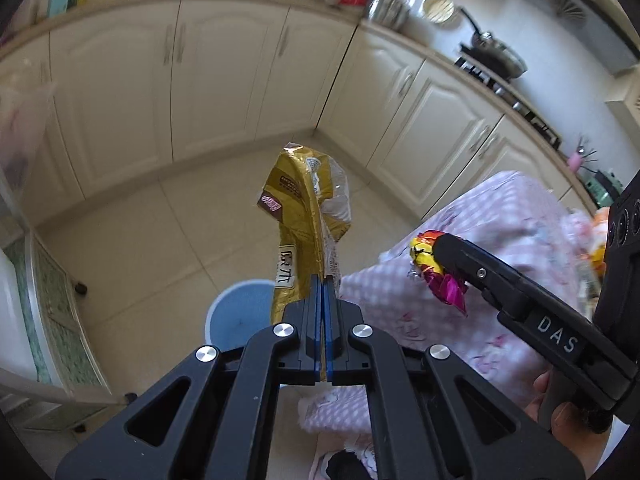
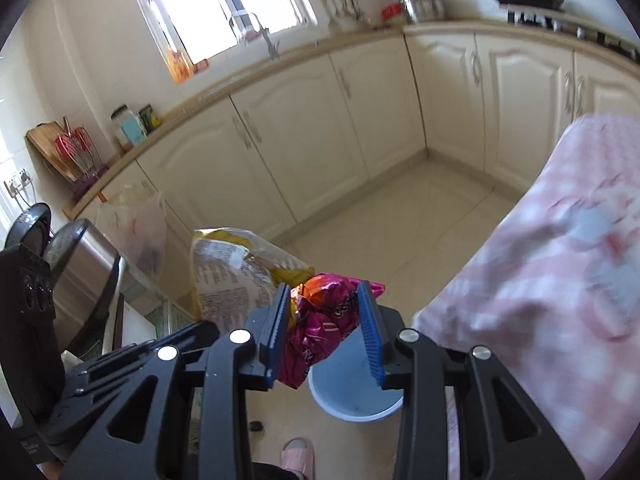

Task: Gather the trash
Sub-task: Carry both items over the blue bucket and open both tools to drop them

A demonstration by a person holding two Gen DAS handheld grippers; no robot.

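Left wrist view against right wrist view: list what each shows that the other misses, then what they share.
Left wrist only: the stove at far right. Right wrist only: the window, a pink slipper. Both: gold bag in the shut left gripper, crumpled magenta wrapper between the right gripper pads, blue bin on the floor below.

both tongs, left (image 1: 323, 280) and right (image 2: 325, 312), are matte black linkages with round silver rivets and ribbed blue pads (image 2: 370, 332). white "das" lettering marks the right unit's side. a pink slipper (image 2: 297, 454) at six o'clock.
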